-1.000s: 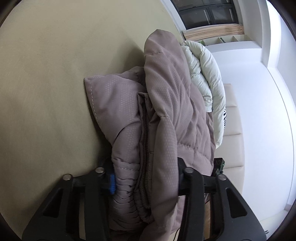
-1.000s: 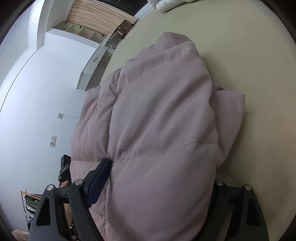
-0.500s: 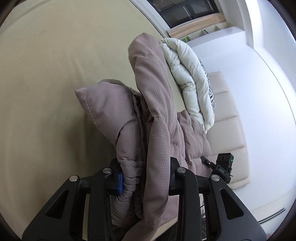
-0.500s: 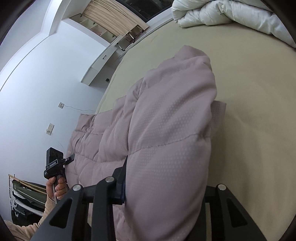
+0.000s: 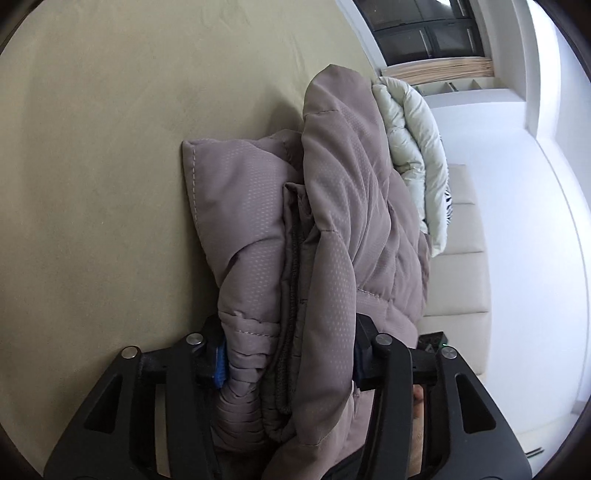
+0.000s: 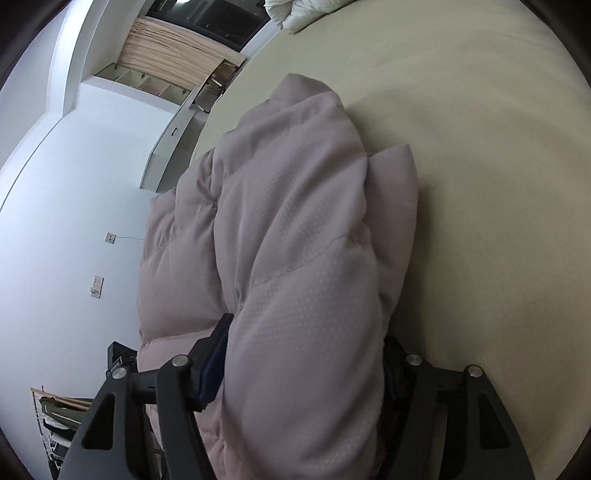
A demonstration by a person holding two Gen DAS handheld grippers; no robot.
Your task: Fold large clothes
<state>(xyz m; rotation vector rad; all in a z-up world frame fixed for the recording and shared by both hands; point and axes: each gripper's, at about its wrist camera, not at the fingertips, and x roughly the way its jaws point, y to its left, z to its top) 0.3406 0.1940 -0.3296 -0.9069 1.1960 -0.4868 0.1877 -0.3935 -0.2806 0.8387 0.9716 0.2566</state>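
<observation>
A mauve quilted puffer jacket (image 5: 332, 229) is bunched in folds against the beige bed sheet (image 5: 110, 184). My left gripper (image 5: 288, 354) is shut on a thick bundle of the jacket's cuff and zipper edge. In the right wrist view the same jacket (image 6: 295, 258) fills the middle, and my right gripper (image 6: 303, 373) is shut on a fat fold of it. The fabric hides both grippers' fingertips.
A pale green duvet (image 5: 417, 147) lies bunched behind the jacket, also at the top of the right wrist view (image 6: 306, 11). A cream padded headboard (image 5: 461, 266) and white walls stand beyond. A clothes rack (image 6: 55, 417) is at lower left.
Both grippers kept their hold on the jacket while tilting. The jacket was lifted half a second ago and has now come back down close to the sheet, as one second ago.
</observation>
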